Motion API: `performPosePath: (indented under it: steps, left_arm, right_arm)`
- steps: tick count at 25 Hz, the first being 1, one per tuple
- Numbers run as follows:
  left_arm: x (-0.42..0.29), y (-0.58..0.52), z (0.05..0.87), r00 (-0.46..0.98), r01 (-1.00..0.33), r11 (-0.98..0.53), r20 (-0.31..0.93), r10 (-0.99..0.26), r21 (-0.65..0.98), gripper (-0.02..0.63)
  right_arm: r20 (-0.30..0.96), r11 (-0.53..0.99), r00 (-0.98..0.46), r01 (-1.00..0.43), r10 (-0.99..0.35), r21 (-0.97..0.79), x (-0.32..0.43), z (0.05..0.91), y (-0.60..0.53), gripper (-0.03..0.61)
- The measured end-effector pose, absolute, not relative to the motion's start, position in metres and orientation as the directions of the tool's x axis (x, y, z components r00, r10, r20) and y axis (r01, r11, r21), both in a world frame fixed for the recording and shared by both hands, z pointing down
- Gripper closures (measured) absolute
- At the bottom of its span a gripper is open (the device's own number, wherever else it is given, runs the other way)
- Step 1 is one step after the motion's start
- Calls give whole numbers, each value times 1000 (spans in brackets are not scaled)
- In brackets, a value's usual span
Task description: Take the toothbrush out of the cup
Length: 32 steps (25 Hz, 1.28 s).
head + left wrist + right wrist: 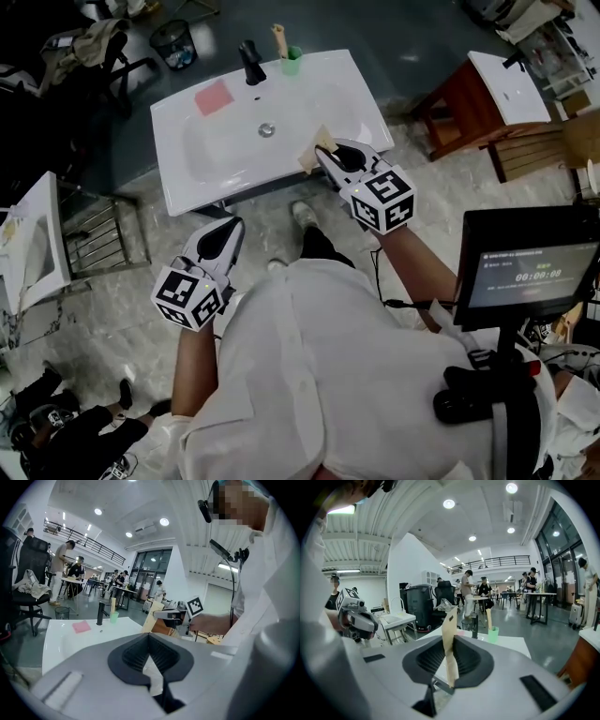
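The toothbrush [278, 37] is in the green cup [292, 62], which sits on the back rim of the white washbasin [178, 141], just beside the black faucet [251, 62] on its right in the head view. The handle stands nearly upright out of the cup, so I judge the way out is straight up along that long axis.

My right gripper [323, 150] hangs over the basin's front right corner, and from there the cup lies ahead and a little to the right, across the bowl. It is the nearer hand, but its jaws are clamped on a flat tan strip [450, 630] that stands up between them; I cannot tell what the strip is.

My left gripper [234, 225] is held back, off the basin's front edge and well away from the cup, with its jaws together on nothing. Taking the handle with the left would mean opening the jaws and reaching diagonally over the whole basin. Taking it with the right would first mean getting rid of the strip.
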<state>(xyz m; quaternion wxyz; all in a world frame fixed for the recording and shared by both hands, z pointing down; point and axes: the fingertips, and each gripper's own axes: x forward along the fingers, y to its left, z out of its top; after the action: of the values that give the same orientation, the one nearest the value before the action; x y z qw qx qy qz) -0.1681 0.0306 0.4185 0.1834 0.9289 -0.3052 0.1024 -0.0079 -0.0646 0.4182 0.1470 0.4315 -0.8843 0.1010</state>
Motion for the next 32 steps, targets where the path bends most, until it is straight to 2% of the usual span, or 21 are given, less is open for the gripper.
performPosePath:
  steps: [11, 17, 23, 29, 32]
  left_arm:
    - [-160, 25, 428, 803, -592, -749, 289, -521, 296, 607]
    - [-128, -29, 421, 801, -596, -748, 281, -529, 291, 606]
    - [-97, -87, 412, 758, -650, -717, 281, -589, 252, 603]
    - [-54, -167, 416, 718, -695, -674, 290, -633, 249, 539]
    - [-28, -211, 418, 695, -718, -648, 279, -662, 252, 528]
  right_arm:
    - [368, 594, -566, -803, -737, -46, 4, 422, -63, 531]
    - [375, 599, -575, -798, -727, -63, 29, 424, -98, 531]
    - [383, 652, -628, -754, -678, -81, 44, 434, -128, 531]
    - [376, 681, -657, -727, -653, -88, 65, 439, -167, 531]
    - [372, 690, -671, -717, -642, -102, 82, 439, -183, 531]
